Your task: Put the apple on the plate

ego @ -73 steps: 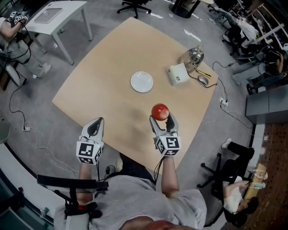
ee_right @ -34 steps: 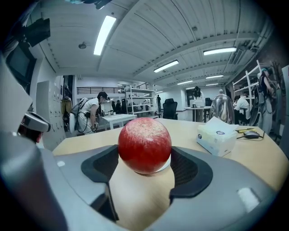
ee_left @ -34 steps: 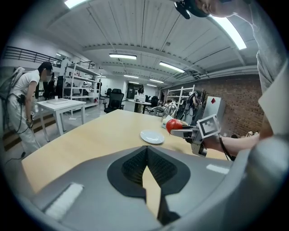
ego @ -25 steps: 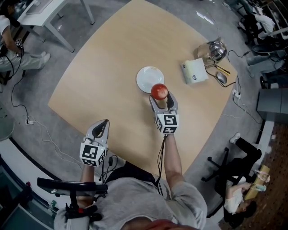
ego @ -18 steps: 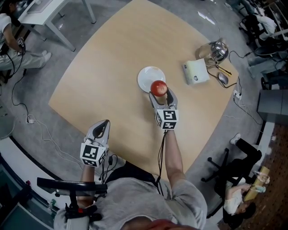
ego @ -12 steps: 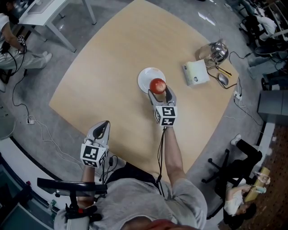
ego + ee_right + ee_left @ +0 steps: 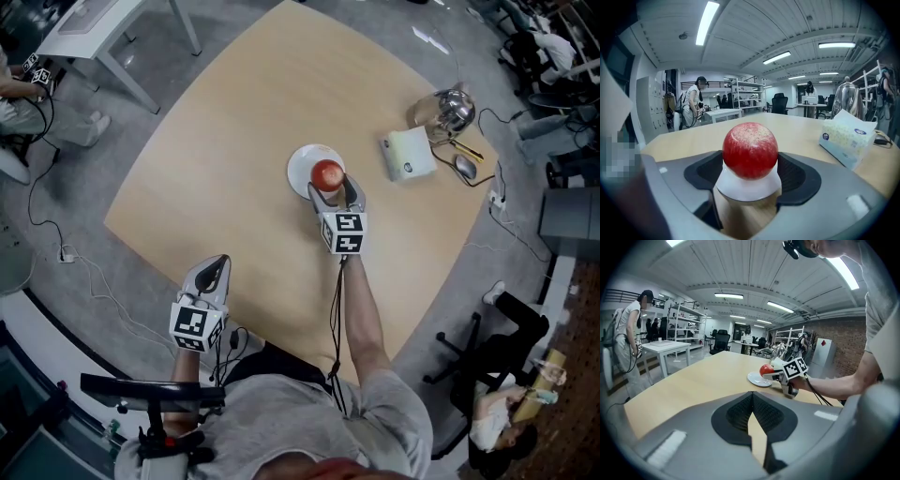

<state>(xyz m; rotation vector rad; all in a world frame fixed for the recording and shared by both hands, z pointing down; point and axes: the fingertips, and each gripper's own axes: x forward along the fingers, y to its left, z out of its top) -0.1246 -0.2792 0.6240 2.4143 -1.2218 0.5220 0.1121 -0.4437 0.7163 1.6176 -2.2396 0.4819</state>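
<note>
- The red apple is gripped between the two jaws of the right gripper, which are closed against its sides.
- The apple is held directly over the white plate; whether its underside touches the plate cannot be told.
- In the right gripper view, the plate is seen just beneath the apple, between the jaw tips.
- The plate is set near the middle of the wooden table.
- The left gripper is held at the table's near edge, well apart from the plate; its jaws are brought together and nothing is held between them.
- A pale tissue box is placed to the right of the plate, with a metal kettle beyond it and a computer mouse beside it.
- A standing person is seen in the background beside a white table.
</note>
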